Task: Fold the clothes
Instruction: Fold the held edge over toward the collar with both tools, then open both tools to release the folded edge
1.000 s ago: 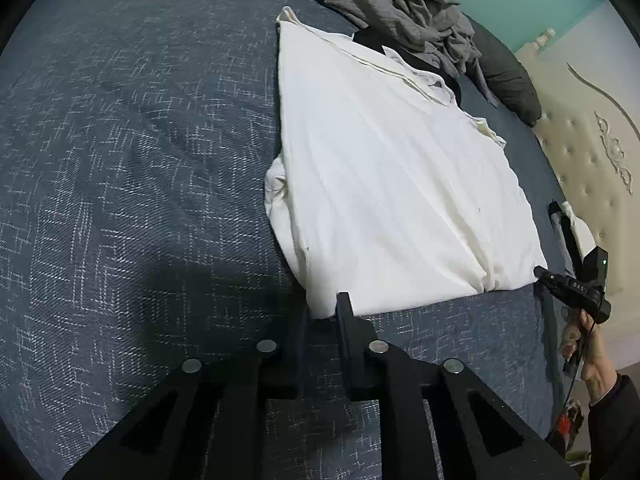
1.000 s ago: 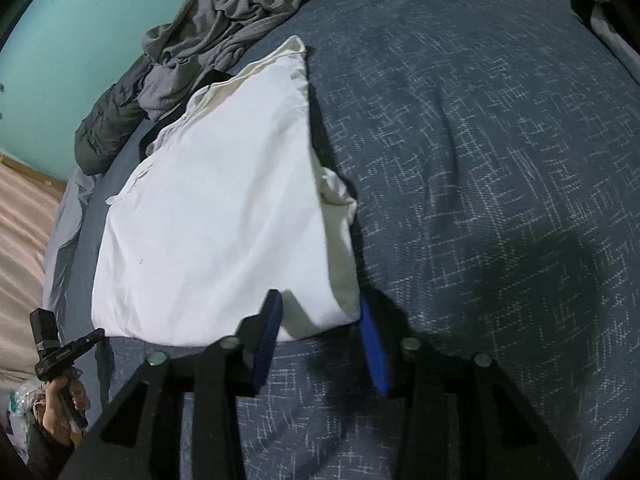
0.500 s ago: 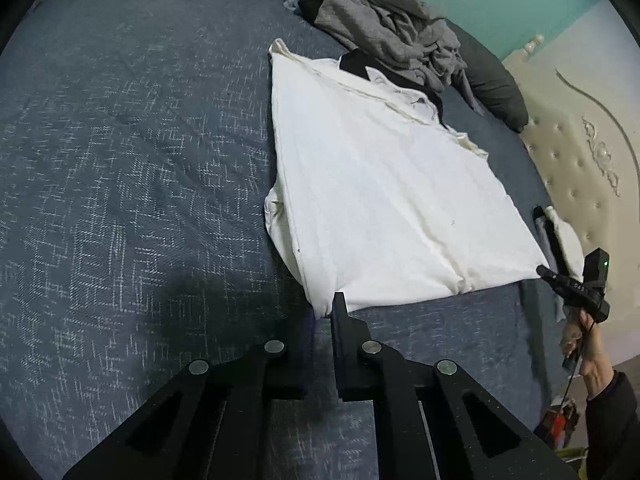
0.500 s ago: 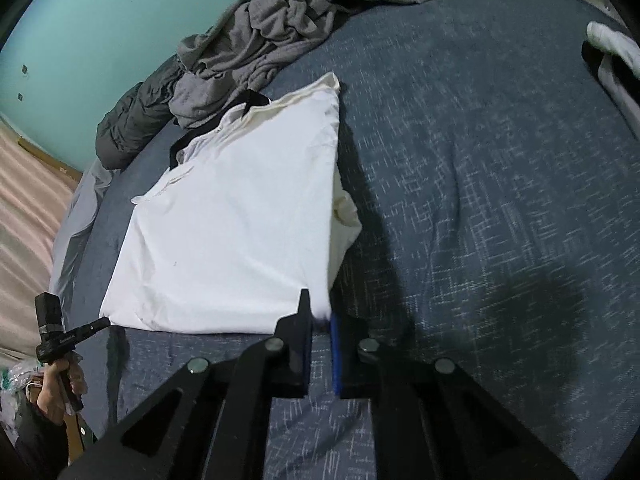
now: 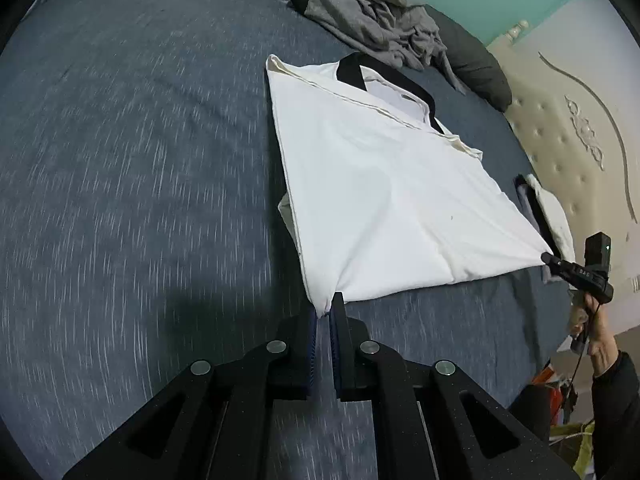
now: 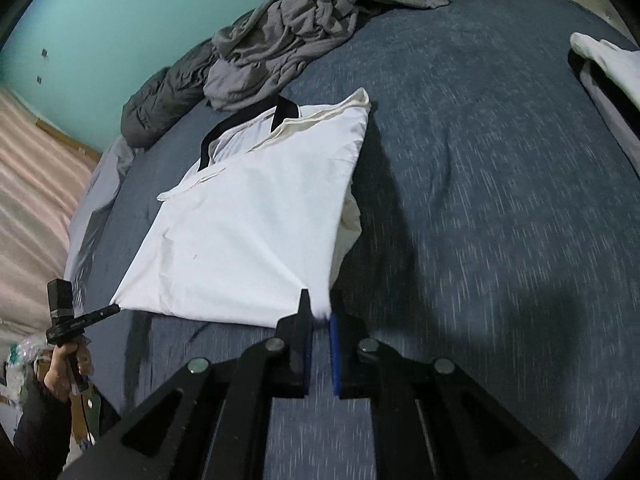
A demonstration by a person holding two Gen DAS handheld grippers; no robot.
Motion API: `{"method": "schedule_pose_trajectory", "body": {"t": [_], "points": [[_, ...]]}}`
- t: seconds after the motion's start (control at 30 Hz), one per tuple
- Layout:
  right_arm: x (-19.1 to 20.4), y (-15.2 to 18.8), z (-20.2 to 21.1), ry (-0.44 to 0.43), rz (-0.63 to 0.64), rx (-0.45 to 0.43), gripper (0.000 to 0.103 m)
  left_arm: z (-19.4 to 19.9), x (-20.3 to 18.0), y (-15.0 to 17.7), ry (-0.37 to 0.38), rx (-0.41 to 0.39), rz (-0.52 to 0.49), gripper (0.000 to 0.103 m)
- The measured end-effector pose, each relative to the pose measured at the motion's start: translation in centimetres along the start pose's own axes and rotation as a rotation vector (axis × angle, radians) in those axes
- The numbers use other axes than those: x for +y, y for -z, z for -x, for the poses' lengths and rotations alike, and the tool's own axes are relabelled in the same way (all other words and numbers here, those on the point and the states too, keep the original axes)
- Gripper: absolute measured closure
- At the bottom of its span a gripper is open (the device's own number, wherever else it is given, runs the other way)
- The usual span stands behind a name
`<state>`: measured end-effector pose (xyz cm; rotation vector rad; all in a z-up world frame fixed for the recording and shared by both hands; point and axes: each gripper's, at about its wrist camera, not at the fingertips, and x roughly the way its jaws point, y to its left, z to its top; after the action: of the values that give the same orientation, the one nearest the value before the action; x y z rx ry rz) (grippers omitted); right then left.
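- Lying on the bed [image 5: 140, 160], the white shirt [image 5: 384, 196] is spread flat with sleeves folded in, its collar at 12 o'clock.
- Left gripper [image 5: 324, 316] pinches the near hem corner; right gripper [image 6: 320, 314] pinches the other.
- Lift both corners evenly, keep the hem tight, and carry it toward the collar so the edges meet.
- Grey clothes [image 5: 372, 20] wait at 1 o'clock.
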<state>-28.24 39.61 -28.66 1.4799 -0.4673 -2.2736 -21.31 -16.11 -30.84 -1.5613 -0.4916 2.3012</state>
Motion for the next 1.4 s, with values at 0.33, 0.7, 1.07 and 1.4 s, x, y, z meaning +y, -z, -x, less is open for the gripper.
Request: {"method": "schedule_pose_trajectory", "body": {"t": [0.33,0.7,1.07,1.4], "points": [[1.0,6.6,2.5,-0.001,0.01,0.08,0.097,1.6,-1.5,6.7,-0.004,0.046,-0.02,0.096],[-1.7,8.8,0.2,0.075,-0.037,0.094,0.094,0.3,1.9,8.2,-0.079,0.057,0.065,0.099],[-2.3,3.5,1.9,0.147,-0.011,-0.022,0.085,-1.1,0.7,0.4,-0.105,-0.019,0.003,0.099],[0.0,-2.7,-5.7,0.134,0.058,0.004,0.085,-7.9,-1.4,-7.3,-0.119,0.002,-0.051,0.088]]}}
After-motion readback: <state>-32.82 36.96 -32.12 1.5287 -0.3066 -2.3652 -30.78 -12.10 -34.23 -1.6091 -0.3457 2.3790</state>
